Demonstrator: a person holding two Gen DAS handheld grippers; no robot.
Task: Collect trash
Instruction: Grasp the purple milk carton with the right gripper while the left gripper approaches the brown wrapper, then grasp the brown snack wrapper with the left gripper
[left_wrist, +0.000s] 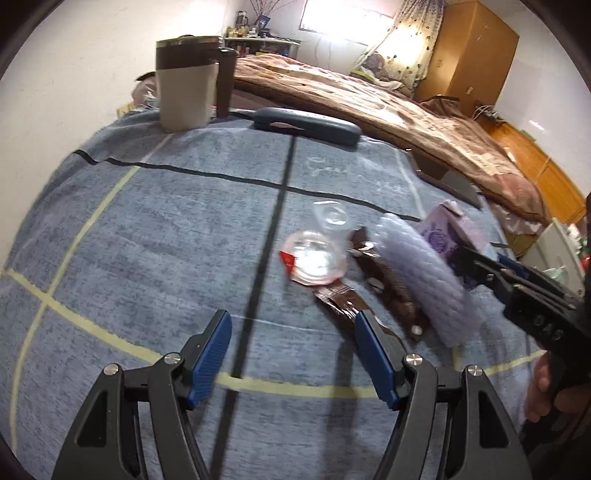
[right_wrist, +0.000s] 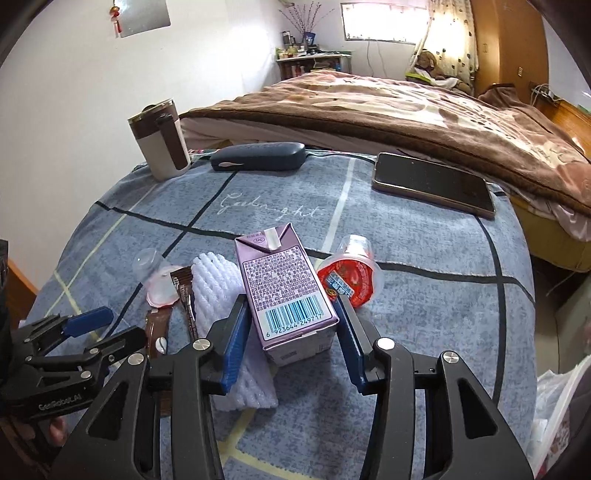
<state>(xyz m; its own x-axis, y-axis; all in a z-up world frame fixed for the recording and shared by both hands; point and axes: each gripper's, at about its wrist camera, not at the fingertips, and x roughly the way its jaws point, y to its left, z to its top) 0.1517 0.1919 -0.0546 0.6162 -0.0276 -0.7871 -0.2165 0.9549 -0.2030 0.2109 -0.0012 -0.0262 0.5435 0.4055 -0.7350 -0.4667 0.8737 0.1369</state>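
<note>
A purple drink carton lies on the blue-grey cloth, and my right gripper is shut on its two sides. Left of it lie a white foam net sleeve, brown snack wrappers, an empty jelly cup and a small clear cup. A red-lidded jelly cup lies to the right of the carton. My left gripper hovers open over bare cloth, its right fingertip beside a brown wrapper. The foam sleeve and the carton sit to its right.
A brown and cream mug, a dark glasses case and a phone lie along the table's far edge. Behind is a bed with a brown blanket. A white plastic bag hangs at the lower right.
</note>
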